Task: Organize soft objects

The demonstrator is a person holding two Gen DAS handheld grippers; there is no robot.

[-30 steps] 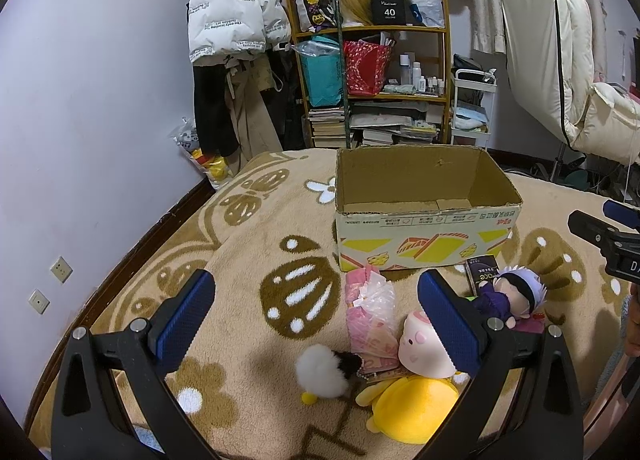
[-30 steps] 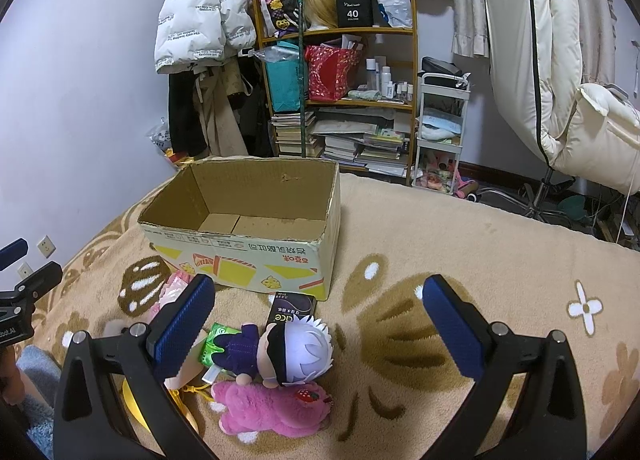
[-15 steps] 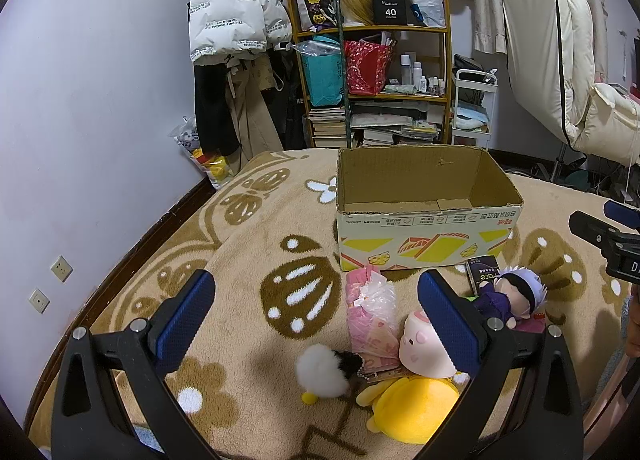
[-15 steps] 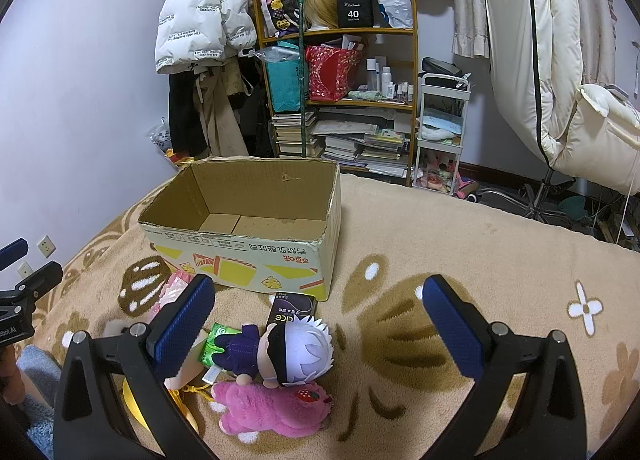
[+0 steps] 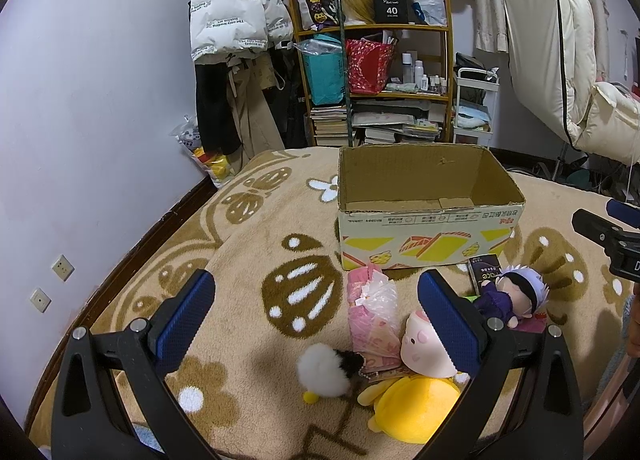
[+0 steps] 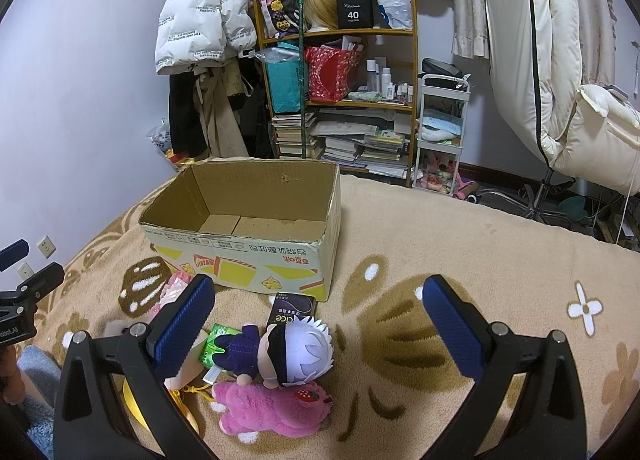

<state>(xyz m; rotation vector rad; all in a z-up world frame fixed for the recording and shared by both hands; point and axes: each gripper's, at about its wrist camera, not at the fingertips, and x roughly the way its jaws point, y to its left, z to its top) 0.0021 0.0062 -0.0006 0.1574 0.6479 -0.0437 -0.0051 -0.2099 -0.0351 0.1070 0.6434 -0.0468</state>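
the left gripper (image 5: 316, 308) hung low over the blanket (image 5: 248, 244) with its blue fingers (image 5: 186, 310) spread wide and nothing between them; the right gripper (image 6: 316, 310) was just as wide apart and also held nothing. nearest the left one lay a yellow plush (image 5: 416, 406) with a pale pink face, touching a small white fluffy toy (image 5: 324, 370) on its left. just past them sat a pink plastic-wrapped packet (image 5: 372, 308). under the right gripper a pink bear (image 6: 272, 404) lay against a white-haired doll (image 6: 280, 348), the doll resting on a green packet (image 6: 214, 344) and a small dark box (image 6: 294, 306) (its print too small to read). these toys crowded together close to the front wall of the cardboard box (image 5: 424, 227), which stood open on top, with only its bottom flaps showing inside. bare blanket stretched to the left of the toys and wide to the right of the box. beyond the blanket's far edge stood a cluttered shelf (image 6: 340, 99) and a hanging white jacket (image 5: 232, 15).
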